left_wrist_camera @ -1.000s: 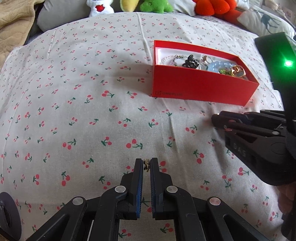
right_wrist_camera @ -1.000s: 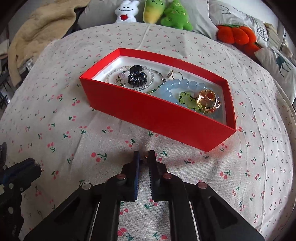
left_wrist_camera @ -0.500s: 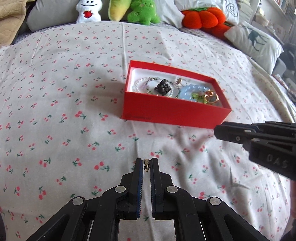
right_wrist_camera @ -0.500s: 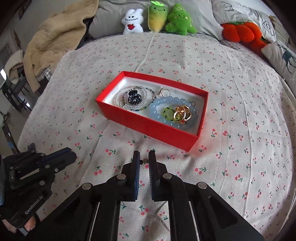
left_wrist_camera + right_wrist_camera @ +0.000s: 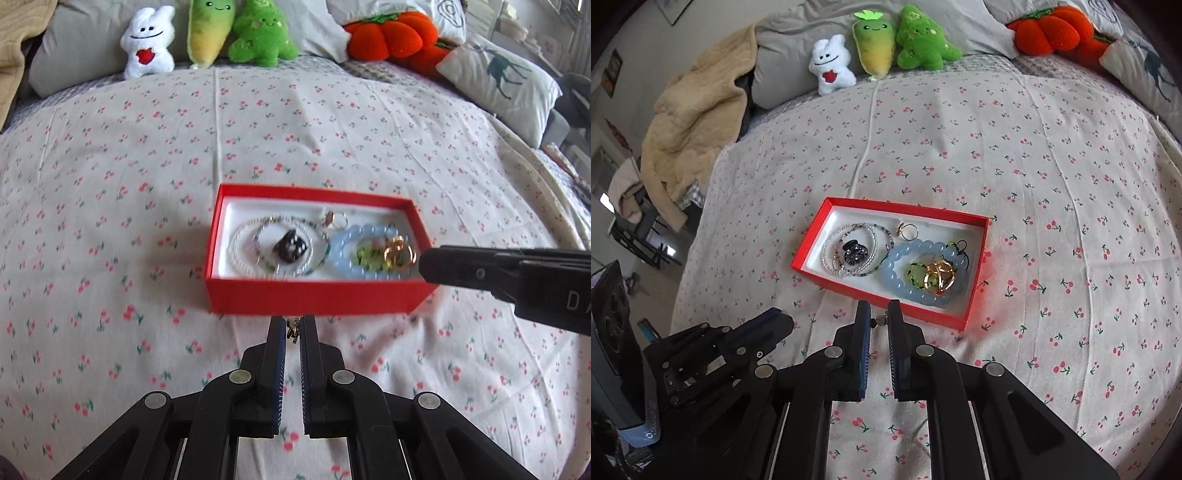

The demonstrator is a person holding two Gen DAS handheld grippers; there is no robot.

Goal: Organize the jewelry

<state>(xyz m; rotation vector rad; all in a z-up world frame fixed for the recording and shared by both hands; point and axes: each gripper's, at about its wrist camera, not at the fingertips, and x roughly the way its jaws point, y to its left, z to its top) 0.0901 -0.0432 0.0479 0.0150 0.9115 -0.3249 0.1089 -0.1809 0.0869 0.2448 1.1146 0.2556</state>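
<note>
Two grippers above a bedspread, each pinching a tiny trinket near the red box.

The left gripper [image 5: 293, 328] clamps a small earring [image 5: 294, 329]; beyond it sits the red box [image 5: 975, 273] of jewelry; the right gripper [image 5: 878, 314] nips a small stud [image 5: 879, 322].

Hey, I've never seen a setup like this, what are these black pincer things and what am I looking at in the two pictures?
No robot here: a person holds a two-fingered tool in each hand, each with a fisheye camera looking along its fingers. One picture comes from the left tool, the other from the right tool. Each pinches a tiny piece of jewelry, too small to identify: the left piece, the right piece. On the cherry-print bedspread sits a red box holding a blue bead bracelet, gold rings, a beaded necklace and a black hair clip.
</note>
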